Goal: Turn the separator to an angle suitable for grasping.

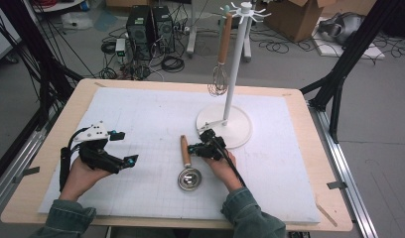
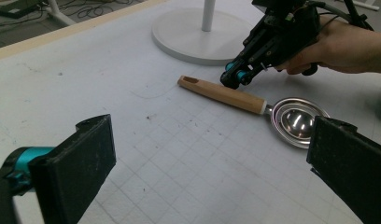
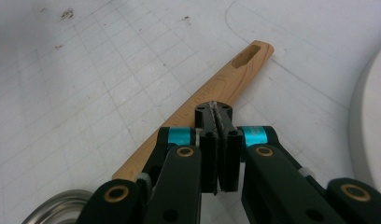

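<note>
A spoon with a wooden handle [image 1: 184, 150] and a round metal bowl [image 1: 189, 179] lies flat on the white gridded mat [image 1: 141, 114]. My right gripper [image 1: 191, 148] is shut with nothing between its jaws. In the right gripper view its tips [image 3: 214, 108] sit right over the handle [image 3: 216, 88], about midway along it; I cannot tell if they touch. My left gripper [image 1: 127, 147] rests at the left of the mat, jaws wide open and empty. In the left gripper view it [image 2: 212, 128] points toward the spoon [image 2: 221, 94] and the right gripper [image 2: 233, 79].
A white hook stand [image 1: 224, 125] rises just behind the right gripper, its round base [image 2: 193, 32] close to the spoon's handle end. A whisk [image 1: 219, 82] hangs from one hook. The wooden table edge [image 1: 309, 148] frames the mat.
</note>
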Motion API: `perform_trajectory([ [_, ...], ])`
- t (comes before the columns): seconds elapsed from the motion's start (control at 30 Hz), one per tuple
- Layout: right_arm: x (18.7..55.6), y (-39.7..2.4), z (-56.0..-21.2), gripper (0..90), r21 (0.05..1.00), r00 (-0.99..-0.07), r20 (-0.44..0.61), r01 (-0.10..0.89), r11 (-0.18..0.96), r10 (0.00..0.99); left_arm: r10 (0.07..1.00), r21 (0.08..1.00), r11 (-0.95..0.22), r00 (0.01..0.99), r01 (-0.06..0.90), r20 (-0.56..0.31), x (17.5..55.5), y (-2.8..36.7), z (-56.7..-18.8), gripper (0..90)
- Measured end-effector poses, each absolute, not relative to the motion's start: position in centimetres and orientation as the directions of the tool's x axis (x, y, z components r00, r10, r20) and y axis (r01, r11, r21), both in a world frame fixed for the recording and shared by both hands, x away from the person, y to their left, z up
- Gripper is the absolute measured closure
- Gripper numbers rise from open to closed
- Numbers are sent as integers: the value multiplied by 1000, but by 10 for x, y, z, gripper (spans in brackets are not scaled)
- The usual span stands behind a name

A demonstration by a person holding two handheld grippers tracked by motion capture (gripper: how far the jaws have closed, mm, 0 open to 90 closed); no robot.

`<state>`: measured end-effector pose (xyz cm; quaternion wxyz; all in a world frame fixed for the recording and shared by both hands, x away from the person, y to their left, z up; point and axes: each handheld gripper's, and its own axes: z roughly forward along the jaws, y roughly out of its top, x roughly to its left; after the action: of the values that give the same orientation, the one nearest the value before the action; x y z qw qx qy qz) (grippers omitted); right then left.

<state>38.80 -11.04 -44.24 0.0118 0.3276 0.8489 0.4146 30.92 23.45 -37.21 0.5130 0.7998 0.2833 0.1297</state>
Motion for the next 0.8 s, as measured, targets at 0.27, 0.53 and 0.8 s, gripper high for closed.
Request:
perform_trajectory([
  [0.27,389,-97,-441,894,709,-801,240,530,465,548,587,896,-311,805,318,-82,309,235,-371,17],
  [0.53,388,-84,-442,894,702,-819,239,517,490,521,590,896,-306,803,320,-85,309,236,-371,17],
  [0.8,385,-73,-442,894,696,-834,233,502,513,500,589,898,-310,804,313,-77,308,238,-369,17],
])
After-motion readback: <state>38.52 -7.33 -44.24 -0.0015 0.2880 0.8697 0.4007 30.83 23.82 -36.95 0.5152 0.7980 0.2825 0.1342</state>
